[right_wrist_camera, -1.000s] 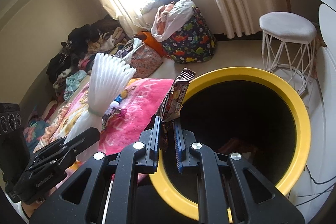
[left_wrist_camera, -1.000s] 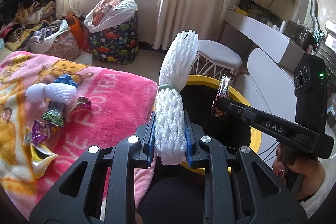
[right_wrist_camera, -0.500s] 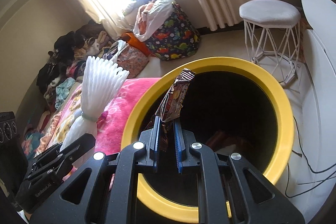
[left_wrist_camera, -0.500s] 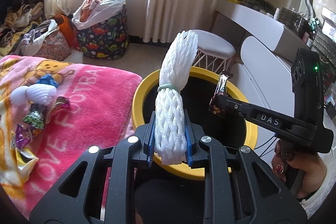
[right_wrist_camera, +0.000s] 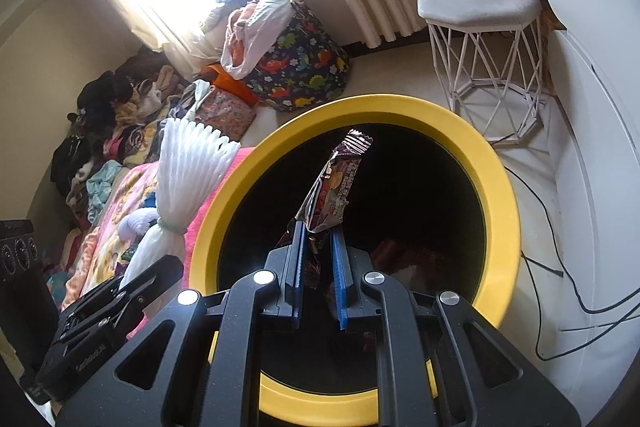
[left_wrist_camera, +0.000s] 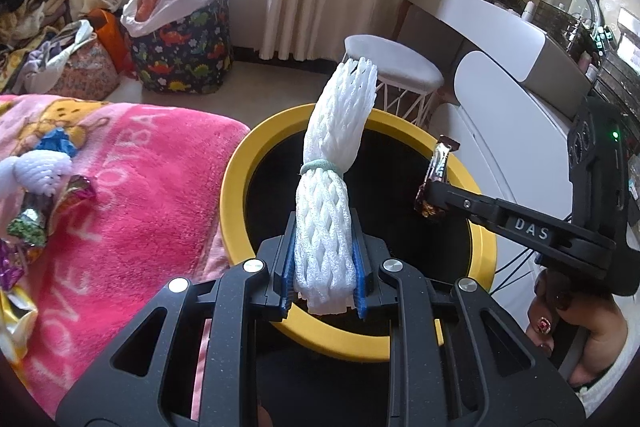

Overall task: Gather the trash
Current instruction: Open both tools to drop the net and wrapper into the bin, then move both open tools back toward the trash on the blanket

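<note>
My left gripper (left_wrist_camera: 323, 269) is shut on a roll of white foam fruit netting (left_wrist_camera: 334, 171) tied with a pale green band, standing upright over the near rim of a yellow-rimmed black bin (left_wrist_camera: 236, 183). My right gripper (right_wrist_camera: 318, 269) is shut on a dark snack wrapper (right_wrist_camera: 338, 183), held above the bin's (right_wrist_camera: 500, 195) dark opening. In the left wrist view the right gripper (left_wrist_camera: 430, 201) reaches in from the right with the wrapper (left_wrist_camera: 438, 163) over the far side of the bin. The netting (right_wrist_camera: 188, 163) and left gripper show at the left in the right wrist view.
A pink blanket (left_wrist_camera: 132, 187) left of the bin carries more foil wrappers (left_wrist_camera: 28, 227) and a white foam net (left_wrist_camera: 38, 173). A white wire stool (right_wrist_camera: 480, 27), a dinosaur-print bag (left_wrist_camera: 184, 43), a white desk (left_wrist_camera: 480, 15) and floor cables (right_wrist_camera: 560, 267) surround the bin. Some trash lies in the bin's bottom (right_wrist_camera: 404, 259).
Both grippers have moved forward and down over the bin, which now fills more of both views. The blanket has slid left. Both grips are unchanged.
</note>
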Motion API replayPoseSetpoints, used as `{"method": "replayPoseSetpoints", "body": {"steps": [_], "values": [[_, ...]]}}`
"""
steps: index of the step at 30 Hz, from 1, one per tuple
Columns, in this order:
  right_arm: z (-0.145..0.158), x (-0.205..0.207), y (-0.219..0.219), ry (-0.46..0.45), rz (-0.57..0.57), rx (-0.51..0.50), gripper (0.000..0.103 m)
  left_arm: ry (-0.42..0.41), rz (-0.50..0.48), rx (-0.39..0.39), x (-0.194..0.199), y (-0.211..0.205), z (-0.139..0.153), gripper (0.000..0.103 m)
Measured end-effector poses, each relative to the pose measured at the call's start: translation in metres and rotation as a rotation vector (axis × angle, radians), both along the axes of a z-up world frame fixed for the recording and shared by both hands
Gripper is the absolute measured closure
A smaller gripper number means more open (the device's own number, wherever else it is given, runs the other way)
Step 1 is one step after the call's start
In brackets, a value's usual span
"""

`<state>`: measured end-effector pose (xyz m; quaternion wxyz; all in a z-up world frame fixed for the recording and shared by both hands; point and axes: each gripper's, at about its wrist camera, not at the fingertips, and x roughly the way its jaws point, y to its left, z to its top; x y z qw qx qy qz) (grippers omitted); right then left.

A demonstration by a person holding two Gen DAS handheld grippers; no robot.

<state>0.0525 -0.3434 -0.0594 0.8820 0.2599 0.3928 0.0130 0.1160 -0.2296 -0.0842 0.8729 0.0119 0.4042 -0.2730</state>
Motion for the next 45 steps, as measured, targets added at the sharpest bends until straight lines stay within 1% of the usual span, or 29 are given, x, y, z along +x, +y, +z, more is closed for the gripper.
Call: {"method": "replayPoseSetpoints", "body": {"steps": [2, 7, 8, 9, 11, 13, 14, 15, 16, 17, 19, 22, 27, 29, 35, 45], "values": [[-0.001, 0.000, 0.001, 0.007, -0.003, -0.001, 0.088, 0.006, 0.001, -0.001, 0.003, -0.001, -0.002, 0.086], [-0.003, 0.001, 0.003, 0.022, -0.008, -0.004, 0.088, 0.016, 0.004, -0.006, 0.013, -0.001, -0.002, 0.086], [-0.004, 0.001, 0.002, 0.025, -0.009, -0.006, 0.086, 0.016, 0.008, -0.003, 0.015, 0.000, -0.003, 0.085], [-0.005, 0.001, 0.003, 0.030, -0.013, -0.004, 0.083, 0.018, 0.011, -0.004, 0.015, 0.000, -0.003, 0.079], [-0.006, 0.002, 0.001, 0.034, -0.020, -0.003, 0.071, 0.024, 0.018, -0.014, 0.017, 0.003, -0.003, 0.070], [-0.006, 0.002, 0.001, 0.036, -0.025, -0.008, 0.070, 0.024, 0.021, -0.017, 0.016, 0.005, -0.003, 0.055], [-0.006, 0.002, 0.002, 0.037, -0.027, -0.007, 0.067, 0.018, 0.024, -0.017, 0.016, 0.006, -0.003, 0.051], [-0.005, 0.002, 0.002, 0.037, -0.034, -0.007, 0.064, 0.016, 0.028, -0.019, 0.015, 0.008, -0.002, 0.045], [-0.004, 0.002, 0.003, 0.037, -0.037, -0.009, 0.060, 0.017, 0.034, -0.026, 0.015, 0.010, -0.002, 0.040], [-0.004, 0.003, 0.003, 0.037, -0.039, -0.010, 0.058, 0.019, 0.037, -0.034, 0.015, 0.012, -0.002, 0.037], [-0.004, 0.003, 0.003, 0.034, -0.040, -0.014, 0.057, 0.017, 0.052, -0.049, 0.016, 0.018, -0.001, 0.027], [-0.002, 0.005, 0.005, 0.028, -0.030, -0.021, 0.051, 0.007, 0.089, -0.066, 0.016, 0.030, 0.003, 0.022], [0.006, 0.008, 0.017, 0.002, -0.002, -0.032, 0.049, -0.026, 0.155, -0.076, 0.016, 0.054, 0.012, 0.013], [0.010, 0.012, 0.023, -0.010, 0.012, -0.038, 0.047, -0.040, 0.180, -0.077, 0.016, 0.064, 0.015, 0.012], [0.021, 0.019, 0.041, -0.037, 0.056, -0.054, 0.047, -0.070, 0.254, -0.088, 0.018, 0.094, 0.024, 0.011], [0.034, 0.033, 0.075, -0.071, 0.137, -0.082, 0.044, -0.087, 0.332, -0.110, 0.022, 0.128, 0.031, 0.011]]}}
